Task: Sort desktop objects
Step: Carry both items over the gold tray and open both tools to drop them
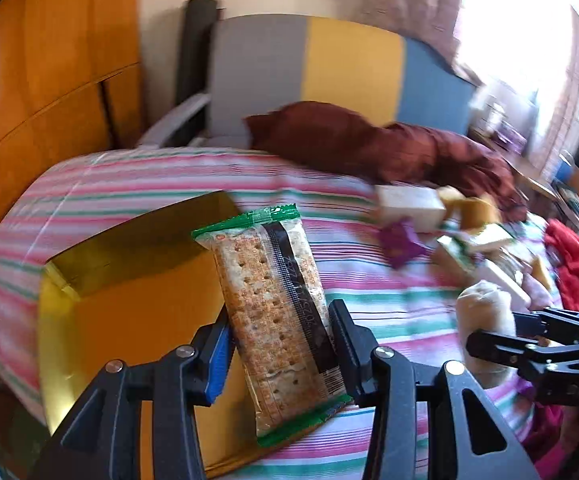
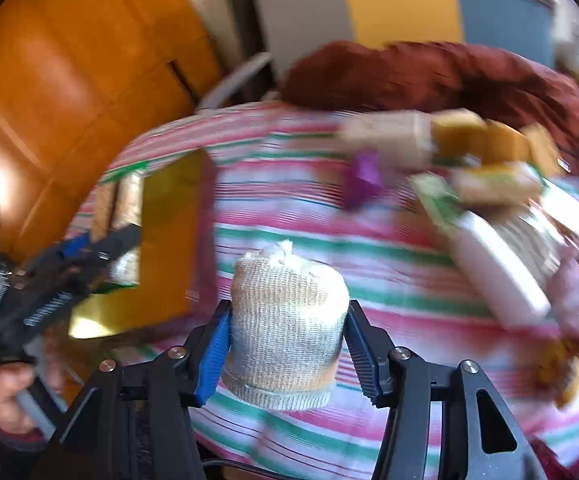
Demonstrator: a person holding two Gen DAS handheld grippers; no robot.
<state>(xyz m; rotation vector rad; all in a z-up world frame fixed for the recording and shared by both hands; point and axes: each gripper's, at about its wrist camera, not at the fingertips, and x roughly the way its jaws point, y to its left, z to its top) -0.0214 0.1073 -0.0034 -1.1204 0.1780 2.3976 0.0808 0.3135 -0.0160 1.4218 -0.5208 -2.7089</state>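
My left gripper is shut on a cracker packet with green ends and holds it upright over an open gold box. The box lies on a striped cloth. Farther right, my right gripper grips a white mesh-wrapped bundle. In the right wrist view the right gripper is shut on that mesh bundle, above the striped cloth. The left gripper shows at the left edge with the cracker packet beside the gold box.
A blurred pile of snack packets and small boxes lies on the cloth's right side. Behind it sits a maroon cloth. A wooden cabinet stands left, and a grey, yellow and blue panel stands at the back. A hand holds the left gripper.
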